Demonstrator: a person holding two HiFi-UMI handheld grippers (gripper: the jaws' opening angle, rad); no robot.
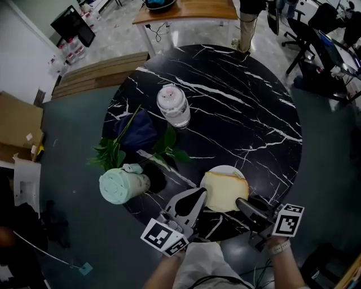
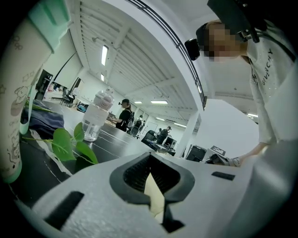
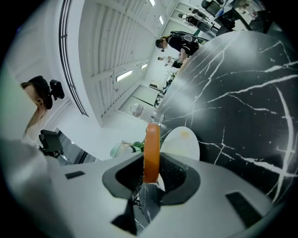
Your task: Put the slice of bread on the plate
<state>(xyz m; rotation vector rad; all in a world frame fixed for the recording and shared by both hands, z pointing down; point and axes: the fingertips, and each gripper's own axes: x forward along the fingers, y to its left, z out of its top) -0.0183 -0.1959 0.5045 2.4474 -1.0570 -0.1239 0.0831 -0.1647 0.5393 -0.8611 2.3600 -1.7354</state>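
Note:
A pale slice of bread [image 1: 224, 191] with a brown crust hangs just over a white plate [image 1: 225, 168] near the front edge of the black marble table [image 1: 242, 107]. My left gripper [image 1: 202, 196] is shut on its left edge, and my right gripper [image 1: 243, 204] is shut on its right edge. In the left gripper view a pale sliver of the bread [image 2: 153, 193] sits between the jaws of the left gripper [image 2: 151, 179]. In the right gripper view the orange crust [image 3: 152, 151] stands upright in the right gripper [image 3: 150, 174], with the plate [image 3: 181, 144] just beyond.
A mint green cup [image 1: 121, 185] lies on its side left of the plate, beside green leaves [image 1: 110, 152] and a dark blue cloth [image 1: 137, 131]. A clear bottle with a pink lid [image 1: 174, 105] stands further back. A wooden table [image 1: 186, 10] and office chairs stand beyond.

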